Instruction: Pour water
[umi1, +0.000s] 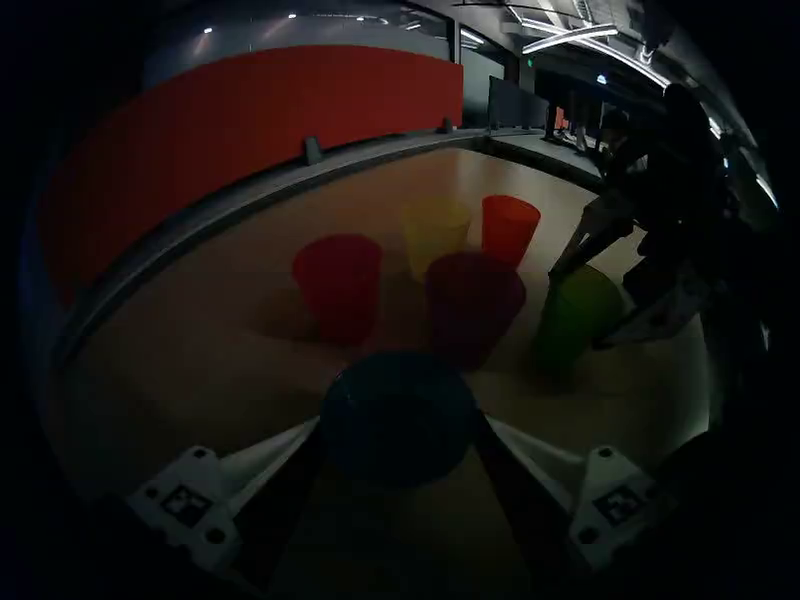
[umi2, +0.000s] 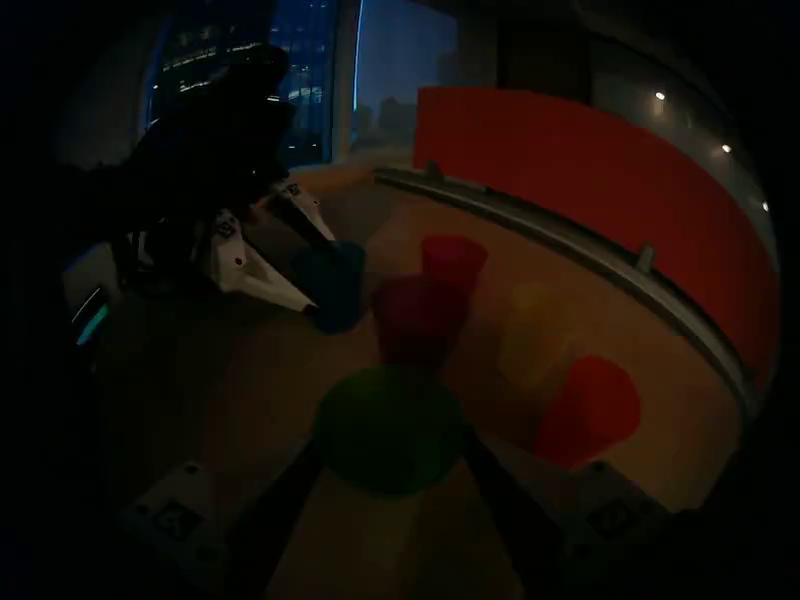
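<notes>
In the dim left gripper view, my left gripper (umi1: 400, 428) is shut on a blue cup (umi1: 398, 405), one finger on each side. Beyond it stand a red cup (umi1: 340, 285), a maroon cup (umi1: 472, 305), a yellow cup (umi1: 435, 235) and an orange cup (umi1: 510, 228). To the right, my right gripper (umi1: 585, 312) holds a green cup (umi1: 575, 320), slightly tilted. In the right gripper view, my right gripper (umi2: 390, 442) is shut on the green cup (umi2: 388, 420). My left gripper (umi2: 323, 275) with the blue cup (umi2: 335, 290) is at the upper left.
The cups stand on a wooden table (umi1: 200, 340) with a raised rail (umi1: 250, 195) and a red wall panel (umi1: 250, 110) along its far side. A person's dark sleeve (umi1: 680, 180) is at the right. Windows (umi2: 300, 80) lie behind the left gripper.
</notes>
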